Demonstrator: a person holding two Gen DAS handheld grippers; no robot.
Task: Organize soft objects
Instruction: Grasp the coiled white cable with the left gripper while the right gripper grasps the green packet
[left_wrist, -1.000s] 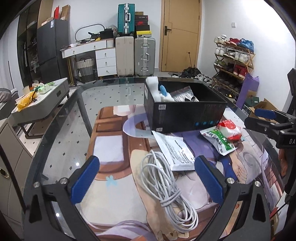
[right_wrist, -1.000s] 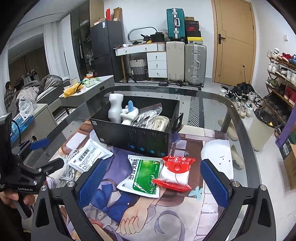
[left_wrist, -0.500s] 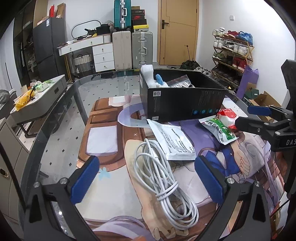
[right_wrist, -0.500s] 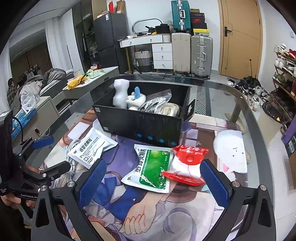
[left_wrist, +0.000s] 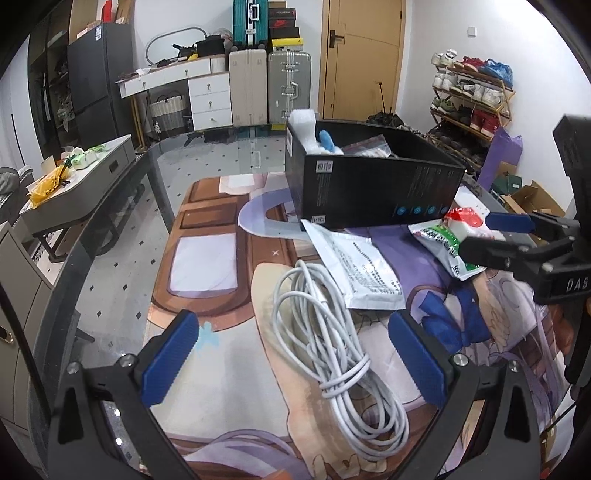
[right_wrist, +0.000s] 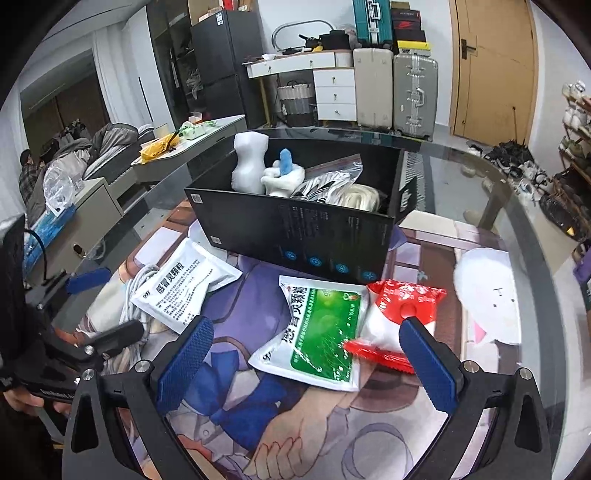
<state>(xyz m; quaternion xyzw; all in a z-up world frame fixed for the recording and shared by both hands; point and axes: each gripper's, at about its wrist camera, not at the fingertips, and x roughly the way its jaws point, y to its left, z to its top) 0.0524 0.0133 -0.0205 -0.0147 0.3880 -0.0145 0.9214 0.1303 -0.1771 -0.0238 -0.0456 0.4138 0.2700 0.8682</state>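
A coiled white cable (left_wrist: 328, 343) lies on the printed mat, right between the fingers of my open left gripper (left_wrist: 295, 354). A white sachet (left_wrist: 354, 269) (right_wrist: 184, 284) rests beside the coil. My open right gripper (right_wrist: 310, 362) hovers over a green-and-white sachet (right_wrist: 317, 336), with a red-and-white packet (right_wrist: 399, 314) at its right pad. A black box (right_wrist: 295, 236) (left_wrist: 369, 184) stands behind them. It holds white foam pieces (right_wrist: 251, 166), a blue piece, a clear bag and pale cord. In the left wrist view the right gripper (left_wrist: 502, 236) shows at the right edge.
The printed mat (left_wrist: 207, 258) covers a dark glass table (left_wrist: 122, 206) with a rounded rim. A white round mat patch (right_wrist: 487, 291) lies right of the packets. A low side table (left_wrist: 74, 173), suitcases (left_wrist: 288, 88), a shoe rack (left_wrist: 469, 96) and a seated person stand beyond the table.
Both grippers have come lower and closer to the table. The cable now sits farther in between the left fingers. The green sachet and red packet lie nearer the right fingers.
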